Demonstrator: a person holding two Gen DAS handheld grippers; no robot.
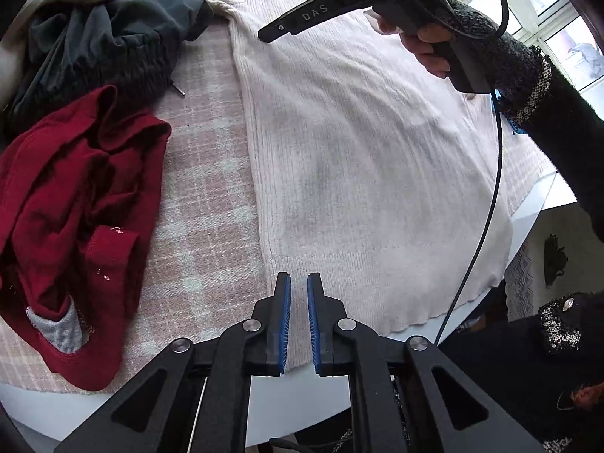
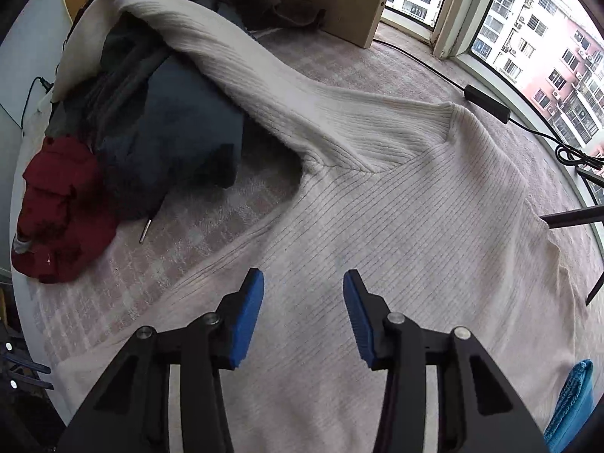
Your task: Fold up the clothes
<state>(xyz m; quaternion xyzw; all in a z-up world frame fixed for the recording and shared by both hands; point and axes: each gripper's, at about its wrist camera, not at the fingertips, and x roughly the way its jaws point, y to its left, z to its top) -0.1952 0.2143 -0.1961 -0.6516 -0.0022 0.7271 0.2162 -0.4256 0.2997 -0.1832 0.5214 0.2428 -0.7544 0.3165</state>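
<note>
A cream ribbed sweater (image 1: pixel 358 158) lies spread flat on the pink checked cloth, its hem toward the near table edge. My left gripper (image 1: pixel 299 287) sits at the sweater's near left hem corner. Its blue pads are almost together, with knit fabric in the narrow gap. In the right wrist view the sweater (image 2: pixel 396 207) fills the frame, one sleeve (image 2: pixel 211 49) draped up over the dark clothes pile. My right gripper (image 2: pixel 304 283) hovers open above the sweater's body with nothing between its fingers. From the left wrist view the right gripper (image 1: pixel 294 7) hangs over the sweater's upper part, held by a hand in a dark sleeve.
A crumpled red garment (image 1: pixel 75 207) and a dark grey jacket (image 1: pixel 105 49) lie left of the sweater. A black cable (image 1: pixel 487 226) hangs from the right gripper across the sweater's right side. A power adapter (image 2: pixel 487 104) and its cord lie near the window. The white table edge (image 1: pixel 287 404) curves close below.
</note>
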